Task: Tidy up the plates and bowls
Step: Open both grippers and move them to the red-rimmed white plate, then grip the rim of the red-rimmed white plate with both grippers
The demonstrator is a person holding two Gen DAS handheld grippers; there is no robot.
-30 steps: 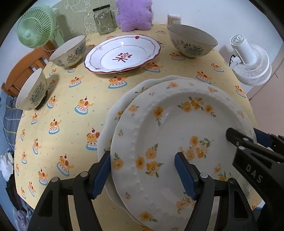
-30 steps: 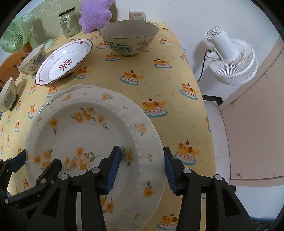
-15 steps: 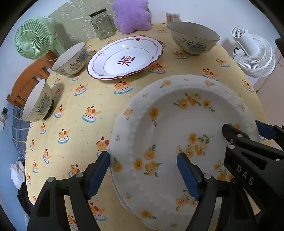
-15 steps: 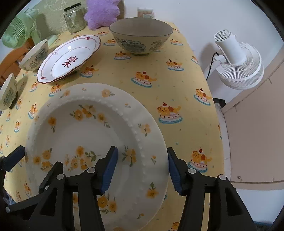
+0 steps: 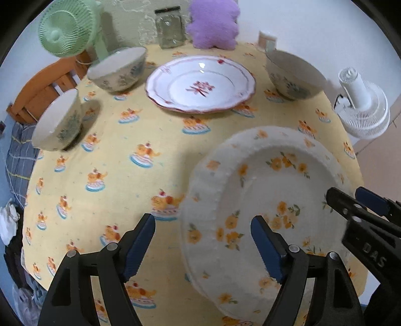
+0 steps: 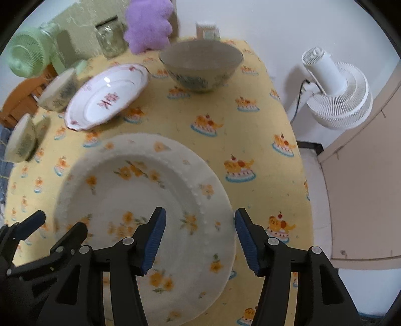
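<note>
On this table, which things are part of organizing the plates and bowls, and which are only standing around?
Part of the job:
- orange-flowered plate
- red-patterned plate
- large bowl
- two smaller bowls

Only standing around:
- glass jar
- purple plush
- green fan
- white fan

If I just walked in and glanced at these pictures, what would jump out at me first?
Probably the big white plate with orange flowers, lying on the yellow cartoon tablecloth right in front of both open claws, left and right. Behind it sits a red-trimmed plate ringed by three patterned bowls, with a fluffy purple cushion at the far edge.
</note>
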